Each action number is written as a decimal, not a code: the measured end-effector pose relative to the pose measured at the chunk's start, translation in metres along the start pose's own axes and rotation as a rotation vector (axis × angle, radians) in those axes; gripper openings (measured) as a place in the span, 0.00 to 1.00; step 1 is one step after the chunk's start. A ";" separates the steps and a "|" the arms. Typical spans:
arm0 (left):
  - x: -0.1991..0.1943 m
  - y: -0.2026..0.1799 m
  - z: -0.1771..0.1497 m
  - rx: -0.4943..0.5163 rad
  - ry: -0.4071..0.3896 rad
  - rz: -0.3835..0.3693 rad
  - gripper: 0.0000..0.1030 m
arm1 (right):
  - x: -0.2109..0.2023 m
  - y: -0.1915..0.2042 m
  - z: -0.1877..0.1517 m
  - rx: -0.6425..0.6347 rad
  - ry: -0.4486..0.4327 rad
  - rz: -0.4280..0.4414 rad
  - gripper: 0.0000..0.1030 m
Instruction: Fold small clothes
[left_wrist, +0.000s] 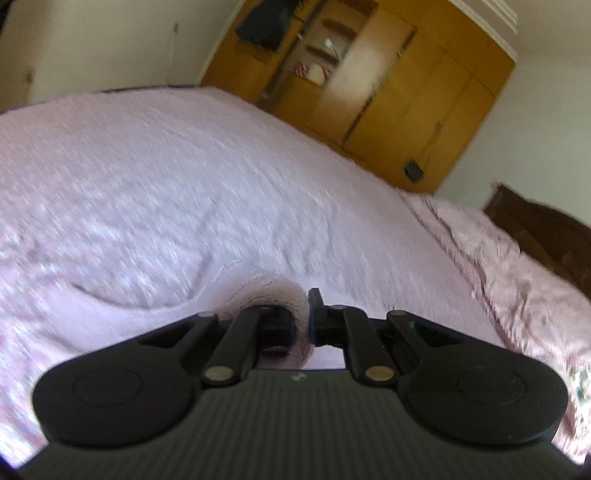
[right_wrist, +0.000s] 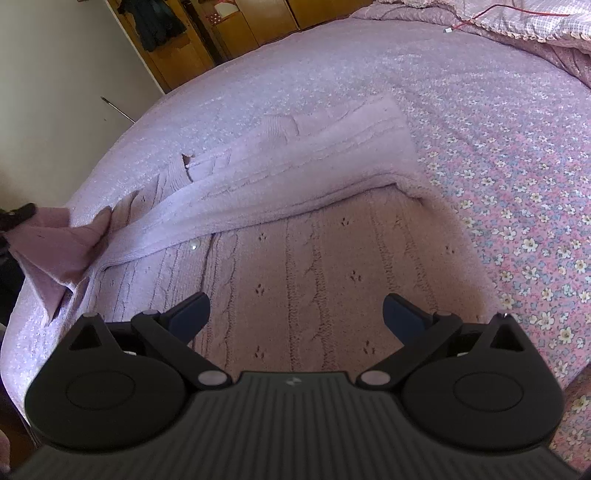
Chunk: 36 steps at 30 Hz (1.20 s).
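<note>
Left gripper (left_wrist: 303, 325): 2 black fingers nearly together, pinching a fold of pink knit garment (left_wrist: 280, 295), which bulges round the fingertips. Bed (left_wrist: 184, 177): pale pink textured cover, blurred. Crumpled pink bedding (left_wrist: 517, 266) at right. Wooden wardrobe (left_wrist: 424, 103) behind, 1 door open. Dark clothing (left_wrist: 264, 22) hanging top centre.

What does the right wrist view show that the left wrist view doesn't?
Right wrist only: the pink knit cardigan spread on the bed, one part folded over it, its button, the open right gripper above the knit, a red cable near the pillows, and the left gripper at the frame's left edge pulling a piece of the knit up.

Left wrist only: the left gripper close up, shut on a fold of pink knit, and a dark headboard.

Both: the pink floral bedspread and the wooden wardrobe.
</note>
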<state>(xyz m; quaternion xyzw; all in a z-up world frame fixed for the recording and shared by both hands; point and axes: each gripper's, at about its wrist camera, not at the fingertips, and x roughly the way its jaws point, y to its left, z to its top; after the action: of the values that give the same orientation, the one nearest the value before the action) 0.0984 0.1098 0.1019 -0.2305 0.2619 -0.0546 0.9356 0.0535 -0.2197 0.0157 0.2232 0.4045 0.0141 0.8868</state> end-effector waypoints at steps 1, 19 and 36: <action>0.004 -0.003 -0.007 0.013 0.020 0.006 0.10 | 0.000 0.000 0.000 -0.004 0.001 -0.001 1.00; -0.022 0.015 -0.072 0.111 0.210 0.105 0.43 | -0.008 0.051 0.011 -0.119 0.027 0.089 1.00; -0.068 0.125 -0.033 0.008 0.259 0.467 0.43 | 0.050 0.237 0.008 -0.312 0.205 0.418 1.00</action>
<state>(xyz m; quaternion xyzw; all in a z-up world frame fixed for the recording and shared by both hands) 0.0207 0.2231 0.0515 -0.1513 0.4252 0.1326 0.8825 0.1299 0.0003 0.0815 0.1602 0.4304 0.2815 0.8425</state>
